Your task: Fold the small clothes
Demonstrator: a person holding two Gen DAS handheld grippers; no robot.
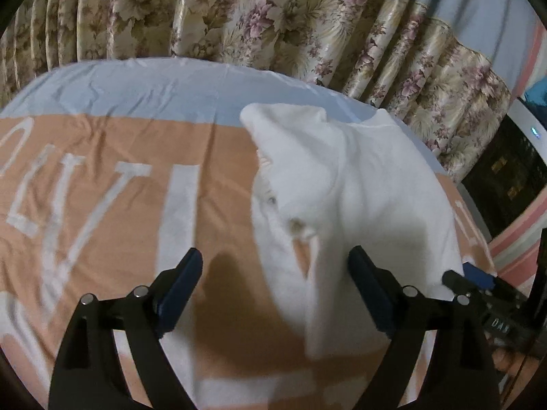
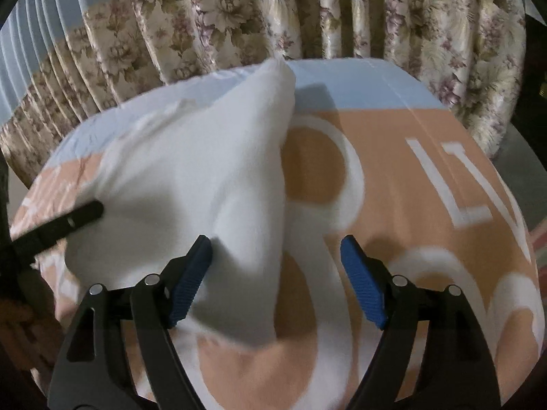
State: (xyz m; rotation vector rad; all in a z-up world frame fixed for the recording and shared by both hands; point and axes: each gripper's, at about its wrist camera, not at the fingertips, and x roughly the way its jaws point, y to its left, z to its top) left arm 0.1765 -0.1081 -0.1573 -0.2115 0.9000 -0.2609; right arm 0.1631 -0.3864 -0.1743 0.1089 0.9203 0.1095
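The white garment point(image 1: 359, 184) lies rumpled and only partly folded on the orange lettered sheet point(image 1: 112, 205) (far of both tools), with left claw point(image 1: 275, 287) and right claw point(image 2: 277, 280) spread wide, gripping nothing; flattening remains.

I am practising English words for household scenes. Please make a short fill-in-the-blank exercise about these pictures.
1. The garment on the bedsheet is ____ in colour.
2. The jaws of the left gripper stand ____.
3. The curtain behind the bed has a ____ pattern.
4. The pads of the right gripper are ____.

Missing words: white; open; floral; blue
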